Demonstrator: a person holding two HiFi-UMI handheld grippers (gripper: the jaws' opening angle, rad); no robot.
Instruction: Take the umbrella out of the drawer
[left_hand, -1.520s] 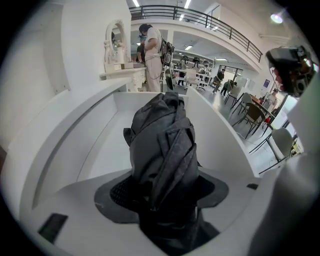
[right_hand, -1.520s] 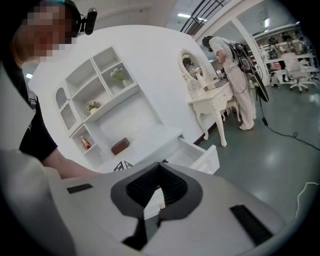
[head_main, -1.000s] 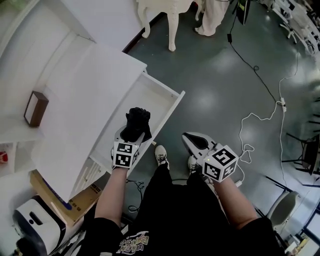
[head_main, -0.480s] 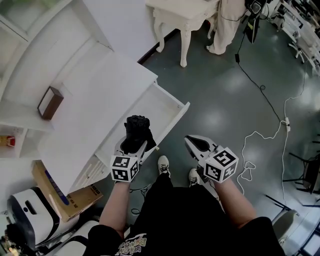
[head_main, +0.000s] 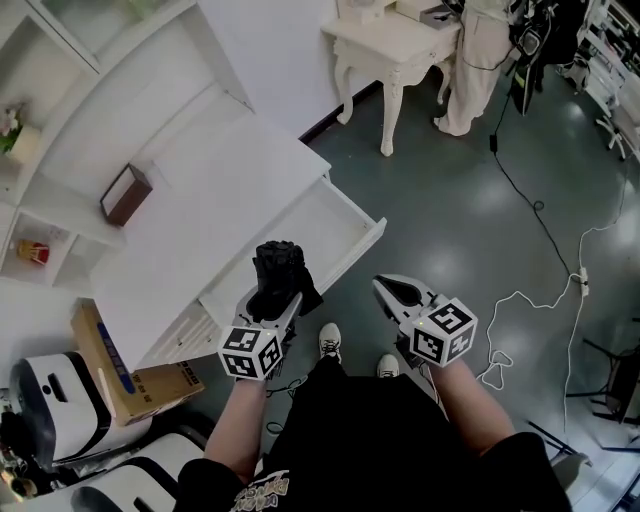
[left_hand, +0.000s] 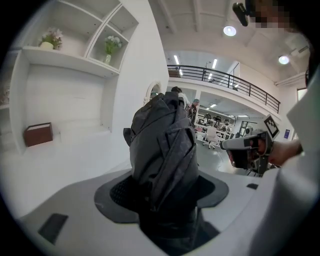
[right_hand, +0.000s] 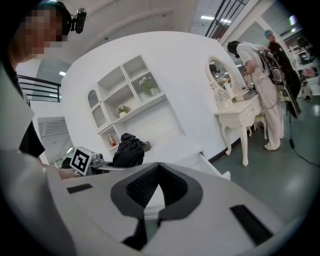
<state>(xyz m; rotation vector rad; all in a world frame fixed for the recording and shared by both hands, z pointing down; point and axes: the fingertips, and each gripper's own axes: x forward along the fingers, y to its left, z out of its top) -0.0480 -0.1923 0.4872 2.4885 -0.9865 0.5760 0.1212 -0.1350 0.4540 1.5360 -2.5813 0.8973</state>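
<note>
A folded black umbrella (head_main: 278, 272) is clamped between the jaws of my left gripper (head_main: 274, 300) and stands up out of them, above the front edge of the open white drawer (head_main: 352, 236). In the left gripper view the umbrella (left_hand: 165, 150) fills the middle between the pads. From the right gripper view the umbrella (right_hand: 128, 150) shows at the left. My right gripper (head_main: 390, 290) hangs over the floor to the right of the drawer, its jaws shut with nothing in them. The drawer's inside looks bare.
The drawer belongs to a white cabinet (head_main: 200, 215) with a small brown box (head_main: 125, 195) on its shelf. A cardboard box (head_main: 112, 368) and a white machine (head_main: 50, 405) stand at the lower left. A white dressing table (head_main: 395, 45), a person (head_main: 480, 60) and a floor cable (head_main: 535, 290) lie beyond.
My left gripper has risen with the umbrella, away from the drawer, and has rolled a little. The right gripper has lifted slightly and stays shut.
</note>
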